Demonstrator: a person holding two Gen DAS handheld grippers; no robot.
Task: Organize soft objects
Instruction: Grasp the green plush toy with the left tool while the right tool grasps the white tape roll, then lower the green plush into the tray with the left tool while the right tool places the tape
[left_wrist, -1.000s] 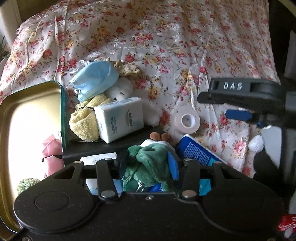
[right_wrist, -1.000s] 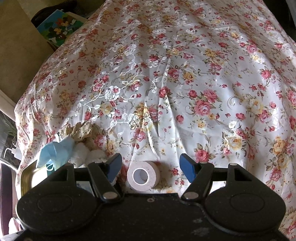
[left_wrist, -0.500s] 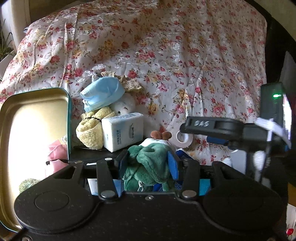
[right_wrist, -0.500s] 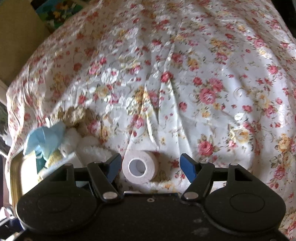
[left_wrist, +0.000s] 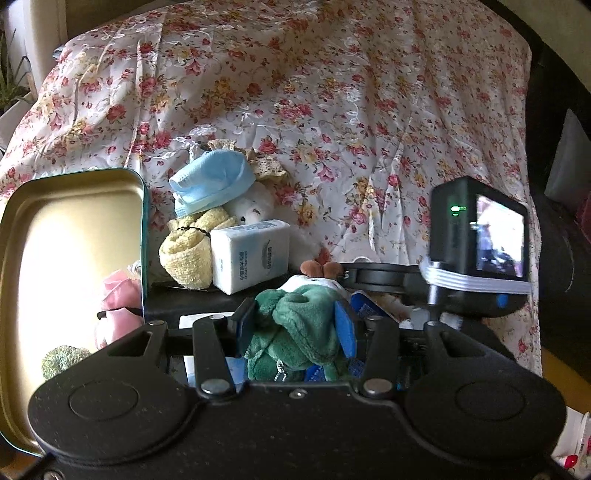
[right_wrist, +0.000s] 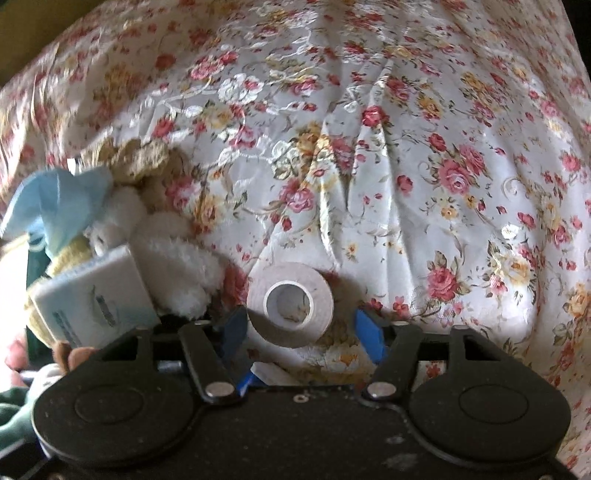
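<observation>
A: The left gripper (left_wrist: 295, 325) is clenched on the green plush toy (left_wrist: 299, 332), right? Blue pads (left_wrist: 345, 328) pressing in from both sides?

B: Yes. The toy fills the space between the fingers, bunched up, with a small metal chain hanging from its underside. Its brown-topped end pokes out just ahead of the fingertips.

A: What lies ahead of that gripper?

B: Ahead and slightly to its left, a white tissue pack (left_wrist: 251, 254) stands against a rolled yellow towel (left_wrist: 188, 254). A blue face mask (left_wrist: 212, 182) sits on top of the pile, with a white plush (left_wrist: 251, 206) tucked behind the pack. Farther to its left is the open lid of a tin box (left_wrist: 74, 240), gold inside, showing a pink reflection.

A: And the right gripper (right_wrist: 301, 328)?

B: Spread wide, holding nothing. The roll of white tape (right_wrist: 290, 304) sits between its fingertips on the floral cloth (right_wrist: 406, 147), its hollow core facing the camera. Its edge overlaps the left pad; I cannot tell whether they actually touch. The right pad is clear of it.

A: Does the right gripper appear from the left wrist?

B: It does, ahead and to the right of the left gripper, with its mounted camera (left_wrist: 480, 236) showing a lit screen and a green light.
</observation>
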